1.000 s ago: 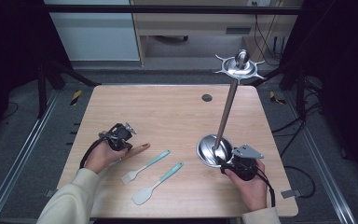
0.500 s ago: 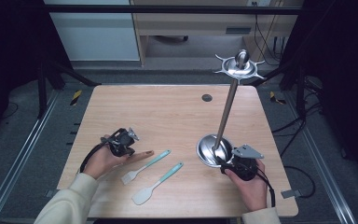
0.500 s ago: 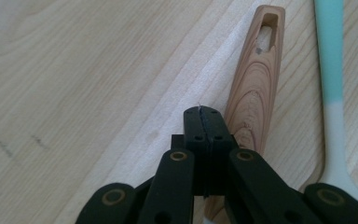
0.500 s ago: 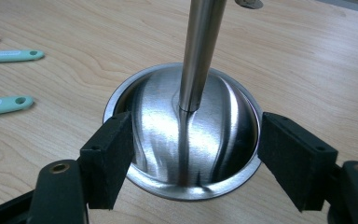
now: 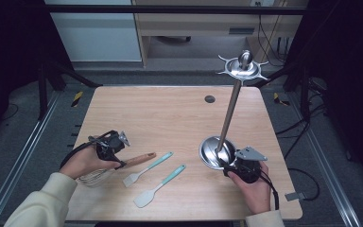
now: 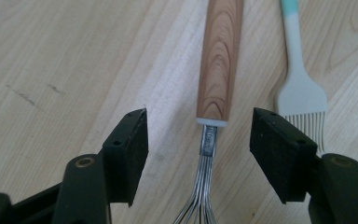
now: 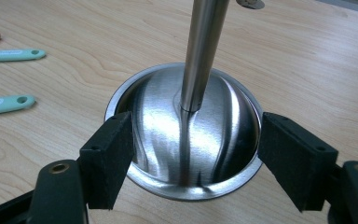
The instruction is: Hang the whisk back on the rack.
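Observation:
A whisk with a wooden handle lies on the table at the front left, its wires under the person's left hand. My left gripper is over it, open. In the left gripper view the handle and its metal neck lie between the pads, untouched, with the gripper straddling them. A steel stand rises at the right: domed base, slanted pole, hooked top. My right gripper sits at the base's near rim, open, its pads either side of the dome.
A teal-handled brush and a teal-handled spatula lie side by side between the two hands; the brush head is just right of the whisk. A small dark hole marks the far table. Bare wood spans the table's middle and back.
My left gripper has slid left along the whisk toward its wires, so more of the wooden handle shows. The right gripper and the stand have stayed put.

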`<state>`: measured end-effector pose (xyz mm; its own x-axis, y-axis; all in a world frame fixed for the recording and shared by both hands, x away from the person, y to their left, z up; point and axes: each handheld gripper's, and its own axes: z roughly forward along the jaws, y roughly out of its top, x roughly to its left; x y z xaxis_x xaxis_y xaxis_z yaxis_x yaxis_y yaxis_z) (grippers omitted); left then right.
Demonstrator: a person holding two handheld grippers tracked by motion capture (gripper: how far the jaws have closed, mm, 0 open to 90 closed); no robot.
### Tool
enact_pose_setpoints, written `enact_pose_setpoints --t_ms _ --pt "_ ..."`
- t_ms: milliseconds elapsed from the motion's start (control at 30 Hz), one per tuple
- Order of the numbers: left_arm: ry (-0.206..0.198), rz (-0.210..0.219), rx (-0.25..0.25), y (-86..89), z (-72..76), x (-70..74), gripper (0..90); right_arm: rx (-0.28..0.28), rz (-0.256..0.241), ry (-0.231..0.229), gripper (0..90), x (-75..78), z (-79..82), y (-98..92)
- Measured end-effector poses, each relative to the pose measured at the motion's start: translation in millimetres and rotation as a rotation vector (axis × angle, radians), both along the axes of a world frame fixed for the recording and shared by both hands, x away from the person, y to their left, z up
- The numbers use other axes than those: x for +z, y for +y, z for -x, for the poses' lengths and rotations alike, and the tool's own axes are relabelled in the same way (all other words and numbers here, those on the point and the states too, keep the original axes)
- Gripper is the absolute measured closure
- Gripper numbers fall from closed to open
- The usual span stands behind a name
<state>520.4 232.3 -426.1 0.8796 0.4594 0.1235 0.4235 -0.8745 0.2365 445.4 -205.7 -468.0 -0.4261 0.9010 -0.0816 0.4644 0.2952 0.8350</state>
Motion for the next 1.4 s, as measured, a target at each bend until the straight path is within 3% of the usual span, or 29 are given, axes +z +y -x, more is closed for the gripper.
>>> enact_pose_setpoints --t_ms 333,700,1400 --pt "0.072 -0.027 -0.031 -5.4 -6.8 -19.1 46.0 0.002 -0.002 0.002 27.2 -0.2 -0.3 0.0" --pt "0.104 -0.044 -0.06 -10.7 -9.9 -32.6 53.6 0.004 -0.002 0.002 27.2 -0.2 -0.4 0.0" --pt "0.135 -0.031 -0.073 -10.1 -14.3 -35.2 68.6 0.004 -0.002 0.005 27.2 -0.3 -0.2 0.4"
